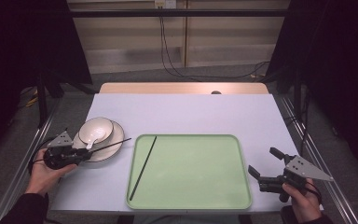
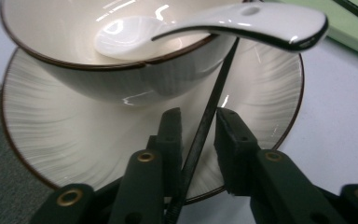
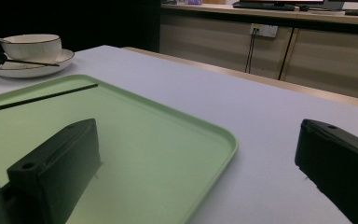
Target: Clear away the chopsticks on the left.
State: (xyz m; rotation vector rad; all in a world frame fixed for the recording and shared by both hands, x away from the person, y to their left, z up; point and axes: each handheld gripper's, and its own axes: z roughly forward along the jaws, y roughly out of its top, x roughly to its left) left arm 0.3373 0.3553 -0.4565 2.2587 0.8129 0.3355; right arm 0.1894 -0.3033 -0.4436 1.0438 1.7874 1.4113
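A white bowl (image 1: pixel 103 125) stands on a white plate (image 1: pixel 118 131) at the table's left, with a white spoon (image 1: pixel 94 136) in it. My left gripper (image 1: pixel 81 153) is at the plate's near edge. A black chopstick (image 2: pixel 200 140) runs between its jaws, which stand a little apart and do not press on it. The chopstick passes over the plate (image 2: pixel 51 126) and under the spoon handle (image 2: pixel 261 21), beside the bowl (image 2: pixel 74 28). A second chopstick (image 1: pixel 143 168) lies aslant in the green tray (image 1: pixel 196 172). My right gripper (image 1: pixel 263 161) is open and holds nothing, right of the tray.
The tray (image 3: pixel 144 140) takes up the table's near middle, its rim just left of my right gripper (image 3: pixel 198 128). The lilac tabletop (image 1: pixel 191 112) stretches bare behind the tray. Metal frame rails run along both table sides, and cables hang at the back wall.
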